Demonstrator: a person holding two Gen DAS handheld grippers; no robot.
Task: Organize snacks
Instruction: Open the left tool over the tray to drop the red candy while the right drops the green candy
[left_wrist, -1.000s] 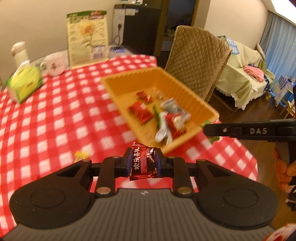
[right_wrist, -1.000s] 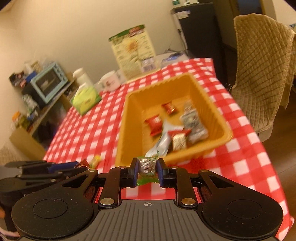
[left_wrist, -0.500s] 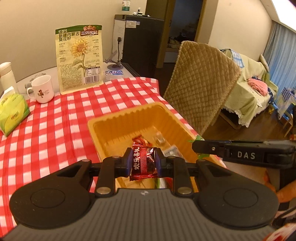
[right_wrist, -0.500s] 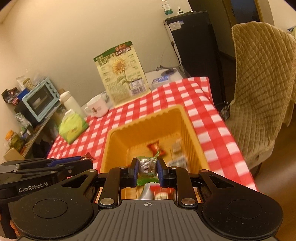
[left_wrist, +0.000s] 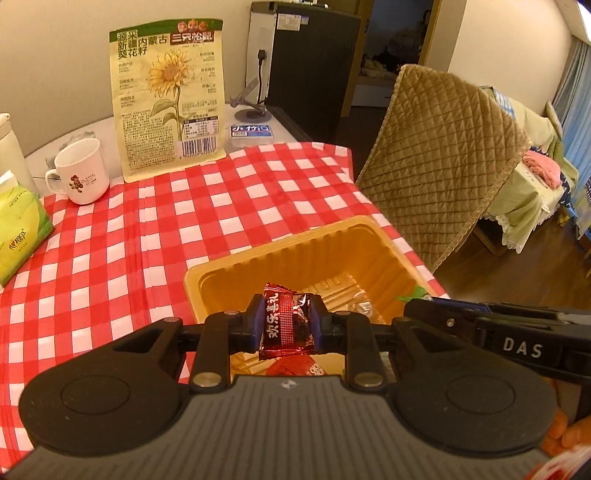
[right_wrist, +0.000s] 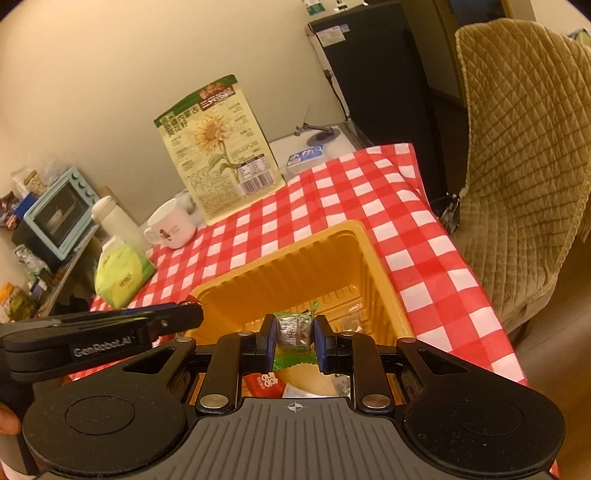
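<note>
My left gripper (left_wrist: 283, 325) is shut on a dark red candy wrapper (left_wrist: 284, 326) and hangs over the orange tray (left_wrist: 295, 251). My right gripper (right_wrist: 294, 334) is shut on a green and silver candy (right_wrist: 294, 330), also over the orange tray (right_wrist: 295, 262). Red snack packets (left_wrist: 295, 369) and a silver wrapper (left_wrist: 364, 306) lie in the tray below. In the left wrist view the right gripper (left_wrist: 406, 308) reaches in from the right edge. Across in the right wrist view, the left gripper (right_wrist: 197, 314) comes in from the left.
The table carries a red checked cloth (left_wrist: 129, 221). At its far end stand a sunflower seed bag (left_wrist: 168, 96), a white mug (left_wrist: 79, 175) and a green tissue pack (left_wrist: 18, 232). A quilted chair (left_wrist: 443, 155) stands to the right. A blue toaster oven (right_wrist: 59, 212) sits at far left.
Both grippers have travelled forward over the table with their candies. The tray, once ahead of them, now lies directly under the fingertips.
</note>
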